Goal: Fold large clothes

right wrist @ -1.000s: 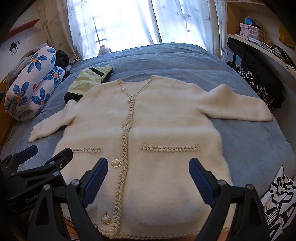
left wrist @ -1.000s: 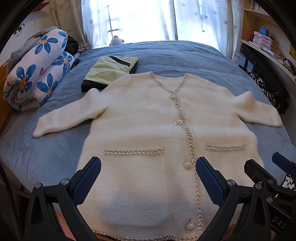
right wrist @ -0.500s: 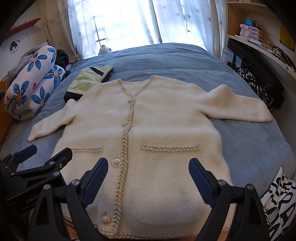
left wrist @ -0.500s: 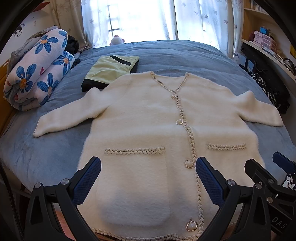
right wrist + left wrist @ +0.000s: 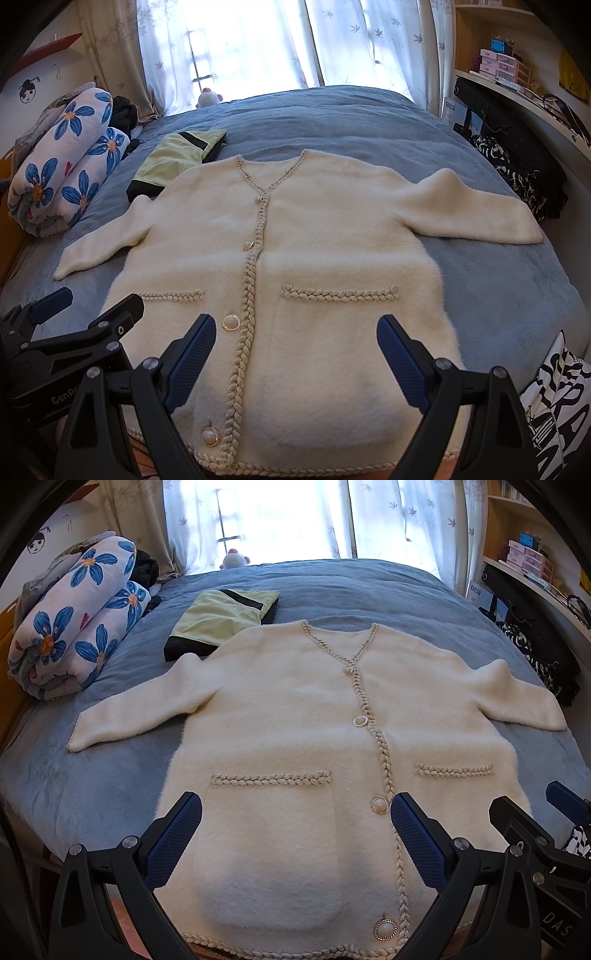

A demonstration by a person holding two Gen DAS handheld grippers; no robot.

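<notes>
Hardly any change is seen against the frames from half a second and a second ago: the view from each wrist is shifted only slightly, and the cardigan is left lying as it was.

The cream cardigan [image 5: 295, 731] is spread flat, front up, on the blue-covered bed [image 5: 369, 590], with its hem toward the cameras and its neckline toward the window. Both sleeves are laid out to the sides. The front is closed with pearl-like buttons along a braided edge, and a braid-trimmed patch pocket is seen on each side; whether anything is held in the pockets cannot be told.

The left gripper [image 5: 295, 834] is held low over the hem near the left pocket, its blue-padded fingers [image 5: 177, 838] spread wide apart and nothing gripped between them. The right gripper [image 5: 295, 354] is held likewise over the right pocket, its fingers [image 5: 402, 362] also wide apart and empty. Each gripper is seen at the edge of the other's view, just beside it.

A folded light-green garment with black trim [image 5: 221, 620] is partly covered by the cardigan's left shoulder. A rolled quilt with blue flowers [image 5: 74, 624] is placed at the bed's left edge. On the shelf at the right, small drawer boxes [image 5: 502, 70] are stacked; their contents are not shown.
</notes>
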